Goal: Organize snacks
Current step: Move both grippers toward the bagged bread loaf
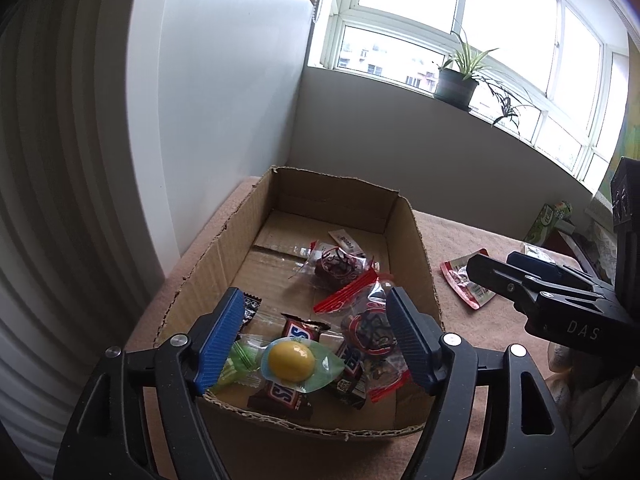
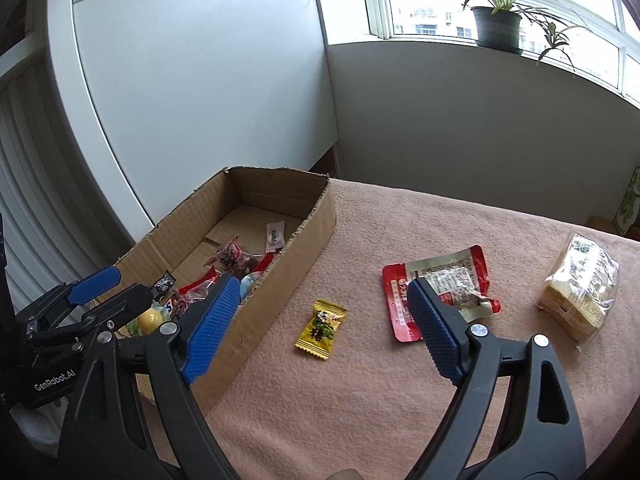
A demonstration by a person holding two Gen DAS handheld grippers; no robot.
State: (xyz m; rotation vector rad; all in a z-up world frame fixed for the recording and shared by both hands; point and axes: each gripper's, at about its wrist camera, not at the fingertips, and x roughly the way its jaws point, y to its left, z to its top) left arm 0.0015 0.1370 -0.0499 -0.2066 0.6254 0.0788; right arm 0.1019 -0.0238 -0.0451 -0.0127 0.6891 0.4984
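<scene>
While the left gripper (image 1: 316,340) hovers wide and empty over the cardboard box (image 2: 316,216), the right gripper (image 2: 320,320), also wide and empty, is nearer the yellow candy (image 2: 321,329), which lies on the pink cloth (image 2: 400,400) between its fingers, long axis running near-left to far-right.

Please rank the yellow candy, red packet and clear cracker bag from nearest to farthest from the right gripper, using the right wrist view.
1. Yellow candy, between the fingers of the right gripper.
2. Red packet, behind the right finger.
3. Clear cracker bag, far right.
</scene>
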